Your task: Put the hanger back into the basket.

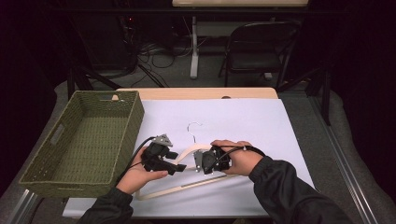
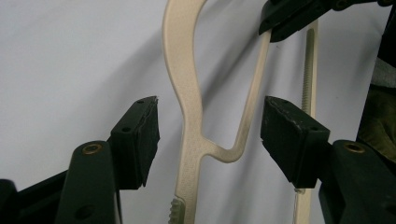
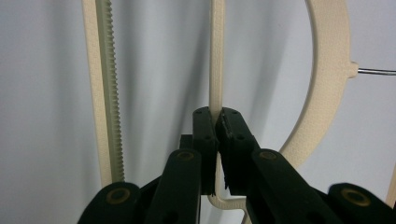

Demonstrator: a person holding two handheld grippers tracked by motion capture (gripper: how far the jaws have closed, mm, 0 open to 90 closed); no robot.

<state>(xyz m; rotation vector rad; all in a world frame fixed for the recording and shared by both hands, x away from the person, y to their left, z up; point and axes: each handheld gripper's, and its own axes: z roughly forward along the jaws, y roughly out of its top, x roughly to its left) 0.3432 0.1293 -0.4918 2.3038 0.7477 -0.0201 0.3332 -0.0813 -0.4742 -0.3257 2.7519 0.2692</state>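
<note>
A cream plastic hanger [image 1: 187,185] with a metal hook [image 1: 193,126] lies on the white sheet. My right gripper [image 1: 201,161] is shut on the hanger's thin inner strut [image 3: 216,70], just inside the curved shoulder [image 3: 327,93]. My left gripper [image 1: 179,166] comes in from the left with its jaws open. In the left gripper view, the hanger's arm [image 2: 187,93] and the thin strut sit between the pads [image 2: 289,135] without touching them. The right gripper's jaws [image 2: 289,18] pinch that strut farther up.
A green woven basket [image 1: 132,122] stands at the table's left, close to my left hand. The white sheet [image 1: 247,121] covers the wooden table. Behind the table are a folding chair [image 1: 261,46], cables and a stand.
</note>
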